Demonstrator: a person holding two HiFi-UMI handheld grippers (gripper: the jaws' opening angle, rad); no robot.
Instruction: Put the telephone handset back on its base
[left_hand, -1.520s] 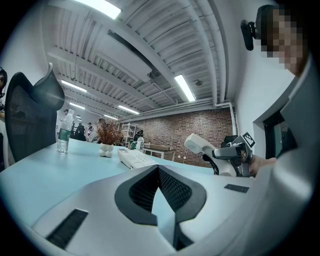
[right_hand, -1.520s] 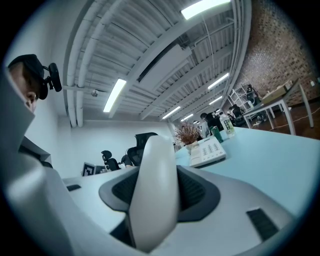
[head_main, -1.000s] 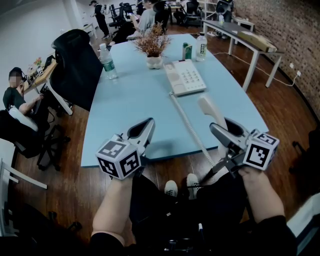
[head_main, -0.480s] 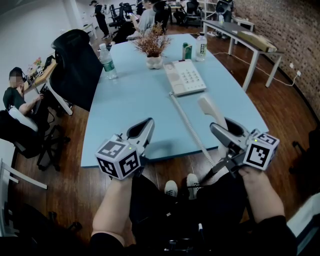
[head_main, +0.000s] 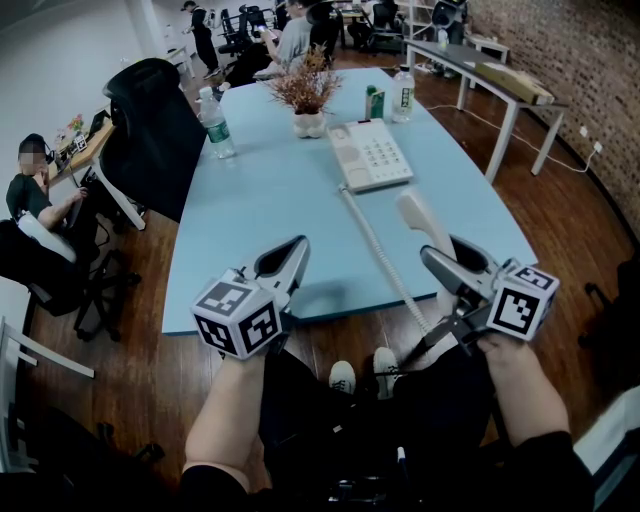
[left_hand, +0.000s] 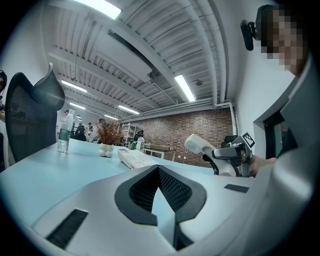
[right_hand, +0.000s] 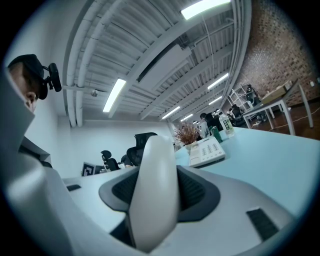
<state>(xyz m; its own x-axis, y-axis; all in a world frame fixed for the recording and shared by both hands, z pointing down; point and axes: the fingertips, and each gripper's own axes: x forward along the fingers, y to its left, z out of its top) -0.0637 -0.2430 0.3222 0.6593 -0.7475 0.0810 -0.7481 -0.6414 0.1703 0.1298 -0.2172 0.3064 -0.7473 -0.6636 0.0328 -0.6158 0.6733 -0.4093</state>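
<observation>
The white handset (head_main: 420, 220) is held up over the near right edge of the pale blue table (head_main: 260, 210), with my right gripper (head_main: 452, 262) shut on its lower part. In the right gripper view the handset (right_hand: 155, 190) stands upright between the dark pads. Its coiled cord (head_main: 385, 260) runs back across the table to the white telephone base (head_main: 370, 155), which lies at the far middle with its cradle empty. My left gripper (head_main: 290, 255) hovers at the near left edge, shut and holding nothing. From the left gripper view the handset (left_hand: 200, 145) shows to the right.
A potted dried plant (head_main: 308, 95), a water bottle (head_main: 215, 125), a green can (head_main: 374, 102) and another bottle (head_main: 402, 92) stand at the far end near the base. A black chair (head_main: 150, 120) is at the left edge. People sit farther off.
</observation>
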